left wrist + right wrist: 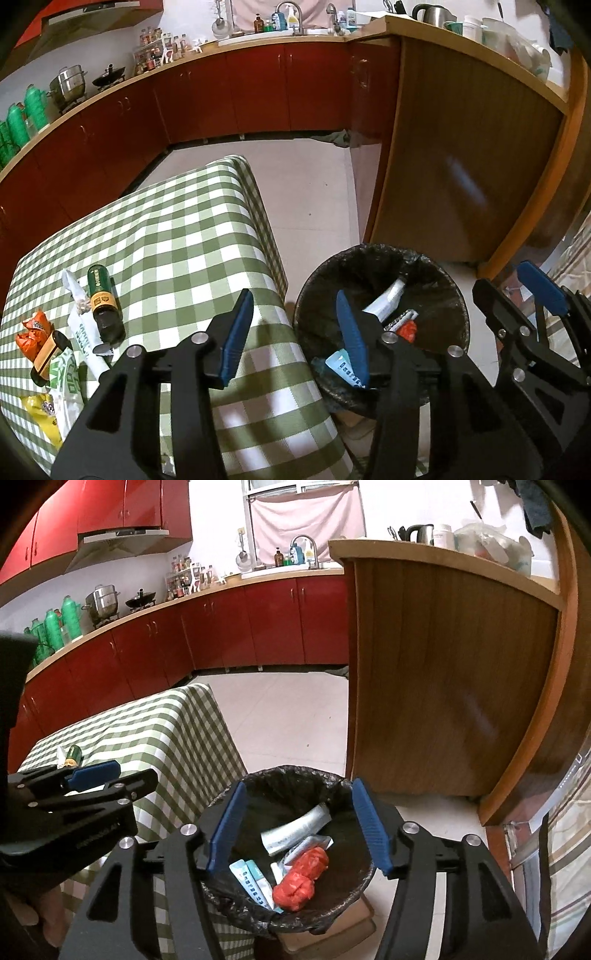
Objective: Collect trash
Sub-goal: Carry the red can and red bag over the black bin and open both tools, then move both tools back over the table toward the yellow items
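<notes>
Hovering above the round bin lined with a black plastic bag (pixel 334 786), my right claw (pixel 297 825) has its blue-padded jaws spread wide with nothing between them; the bin's opening sits directly below and between the pads. Inside the bin lie a crumpled red-orange wrapper (pixel 301 878), a silvery-white flattened tube (pixel 295 830) and a pale blue printed packet (pixel 249 880), all well under the claw and not touching it. My left claw (pixel 295 332) is also spread and empty; it straddles the edge of the counter covered in a green-and-white checked cloth (pixel 177 229), its left pad over the cloth and its right pad over the near rim of the bin (pixel 458 295). The trash not yet collected lies on the counter to the left of that claw, apart from it: a dark green bottle with a yellow label (pixel 103 302) lying on its side, a white paper wrapper with green print (pixel 86 332) under and beside it, a crumpled orange snack bag (pixel 31 332), a small brown-and-black box (pixel 48 356), and a yellow packet (pixel 40 410) near the counter's front edge. The bin stands on the tiled floor (pixel 314 192) just beside the counter.
</notes>
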Tool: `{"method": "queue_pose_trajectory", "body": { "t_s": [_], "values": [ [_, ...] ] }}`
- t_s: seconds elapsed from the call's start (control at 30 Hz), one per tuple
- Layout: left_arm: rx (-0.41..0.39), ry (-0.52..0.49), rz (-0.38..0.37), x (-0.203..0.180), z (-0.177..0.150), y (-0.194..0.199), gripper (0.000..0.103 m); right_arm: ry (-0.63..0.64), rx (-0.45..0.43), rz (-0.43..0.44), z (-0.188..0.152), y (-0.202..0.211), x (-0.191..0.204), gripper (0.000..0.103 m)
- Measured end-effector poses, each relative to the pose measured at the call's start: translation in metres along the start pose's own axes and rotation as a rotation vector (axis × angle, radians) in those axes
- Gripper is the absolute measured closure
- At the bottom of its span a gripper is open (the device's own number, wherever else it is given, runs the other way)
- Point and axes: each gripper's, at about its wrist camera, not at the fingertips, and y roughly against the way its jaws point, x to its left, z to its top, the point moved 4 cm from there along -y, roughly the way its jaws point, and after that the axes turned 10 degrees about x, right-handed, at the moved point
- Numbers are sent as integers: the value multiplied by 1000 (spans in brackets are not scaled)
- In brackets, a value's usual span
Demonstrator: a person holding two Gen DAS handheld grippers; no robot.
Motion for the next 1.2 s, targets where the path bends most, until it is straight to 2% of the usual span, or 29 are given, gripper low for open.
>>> {"method": "queue_pose_trajectory", "body": {
  "t_s": [0.23, 0.53, 0.77, 1.2],
  "values": [
    [-23, 17, 3, 10, -6, 16, 52, 13, -5, -2, -4, 9, 7, 35],
    [-60, 48, 24, 41, -30, 51, 46, 25, -8, -11, -15, 26, 23, 29],
    [-74, 91, 59, 81, -60, 82, 40, 41, 17, 26, -22, 40, 51, 28],
    [-69, 231, 158, 185, -127, 122, 37, 139, 71, 105, -45, 57, 142, 28]
  ]
}}
